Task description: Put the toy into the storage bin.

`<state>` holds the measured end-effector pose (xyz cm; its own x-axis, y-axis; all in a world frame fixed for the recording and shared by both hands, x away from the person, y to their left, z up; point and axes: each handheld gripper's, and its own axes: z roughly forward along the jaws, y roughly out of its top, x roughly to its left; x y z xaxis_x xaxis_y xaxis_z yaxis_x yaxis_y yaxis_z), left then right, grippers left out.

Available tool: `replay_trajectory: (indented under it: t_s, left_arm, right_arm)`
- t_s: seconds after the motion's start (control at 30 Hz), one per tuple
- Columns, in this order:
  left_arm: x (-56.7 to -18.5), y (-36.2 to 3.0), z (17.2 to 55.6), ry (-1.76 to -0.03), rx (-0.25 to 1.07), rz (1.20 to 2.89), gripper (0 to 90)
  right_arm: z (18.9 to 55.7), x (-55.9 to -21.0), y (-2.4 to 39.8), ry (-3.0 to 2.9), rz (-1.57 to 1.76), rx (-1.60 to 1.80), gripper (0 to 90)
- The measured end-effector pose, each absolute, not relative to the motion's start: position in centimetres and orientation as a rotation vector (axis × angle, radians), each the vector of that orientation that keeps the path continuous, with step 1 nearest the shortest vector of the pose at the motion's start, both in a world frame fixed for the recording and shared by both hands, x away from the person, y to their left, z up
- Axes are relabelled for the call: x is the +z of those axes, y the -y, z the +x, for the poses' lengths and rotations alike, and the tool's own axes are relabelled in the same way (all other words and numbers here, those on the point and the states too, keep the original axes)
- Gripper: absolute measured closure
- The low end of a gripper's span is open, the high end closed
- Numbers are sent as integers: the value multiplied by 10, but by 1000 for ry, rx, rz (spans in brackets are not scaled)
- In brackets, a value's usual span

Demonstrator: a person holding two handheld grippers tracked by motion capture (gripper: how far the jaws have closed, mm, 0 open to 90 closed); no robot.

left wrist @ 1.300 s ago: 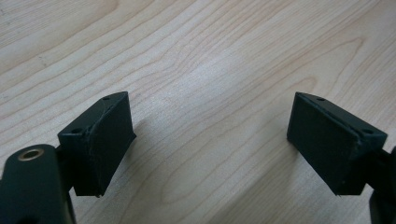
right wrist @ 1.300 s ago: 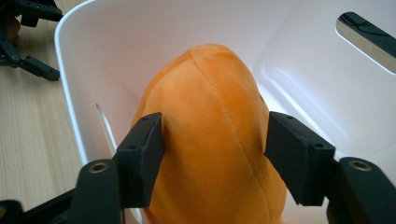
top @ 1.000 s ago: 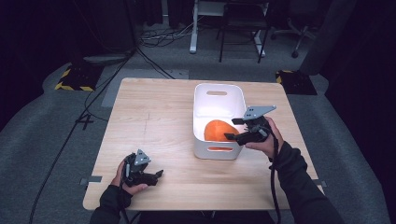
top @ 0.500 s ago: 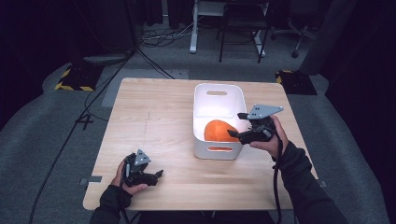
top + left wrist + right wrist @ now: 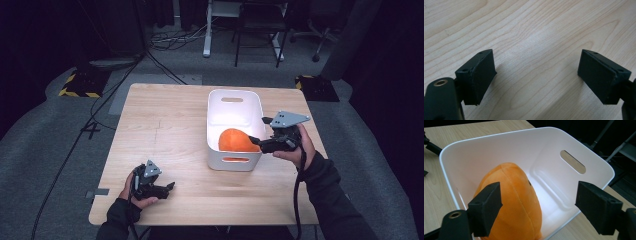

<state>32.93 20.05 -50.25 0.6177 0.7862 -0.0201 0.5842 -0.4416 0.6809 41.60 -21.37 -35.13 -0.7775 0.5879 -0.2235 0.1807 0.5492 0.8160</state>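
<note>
An orange plush toy point(image 5: 235, 140) lies in the near end of a white bin point(image 5: 210, 125) on the wooden table point(image 5: 160, 125). My right gripper point(image 5: 256, 143) hovers at the bin's right rim and points in at the toy. In the right gripper view its jaws point(image 5: 537, 202) stand wide apart above the plush toy point(image 5: 516, 202) and the bin's wall point(image 5: 499, 150); they have just been opening, and neither pad presses on the toy. My left gripper point(image 5: 167, 189) rests near the table's front left edge, open point(image 5: 536, 75) over bare wood point(image 5: 536, 32).
The bin's far half holds nothing, and a handle slot point(image 5: 232, 100) cuts its far wall. Beyond the table stand desk legs point(image 5: 206, 30) and a chair point(image 5: 260, 30), with cables point(image 5: 165, 40) on the floor. A striped block point(image 5: 77, 82) lies at the left.
The right gripper has drawn back a little to the right from the plush toy, and its jaws stand wider. The toy stays in the bin. The left hand has not moved.
</note>
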Motion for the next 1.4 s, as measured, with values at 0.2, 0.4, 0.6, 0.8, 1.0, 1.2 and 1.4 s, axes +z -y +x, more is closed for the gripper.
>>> replay_trajectory:
  t_s: [0.2,0.4,0.6,0.8,1.0,1.2,1.4]
  left_arm:
    - [-503,-200,329,-1072,397,2180,148]
    - [-503,-200,329,-1072,397,2180,148]
    - [-503,-200,329,-1072,395,2180,148]
    - [-502,-201,329,-1072,392,2183,148]
    - [-502,-201,329,-1071,392,2183,148]
    - [-502,-201,329,-1071,392,2183,148]
    - [-502,-201,329,-1072,392,2183,148]
  right_arm:
    - [413,-348,220,-2285,635,1130,208]
    - [412,-347,229,-2265,662,1120,197]
    - [412,-347,241,-2238,701,1127,195]
    - [410,-348,255,-2220,720,1114,193]
    - [409,-351,266,-2208,752,1098,193]
    - [408,-355,275,-2205,769,1093,193]
    - [407,-361,280,-2211,783,1084,193]
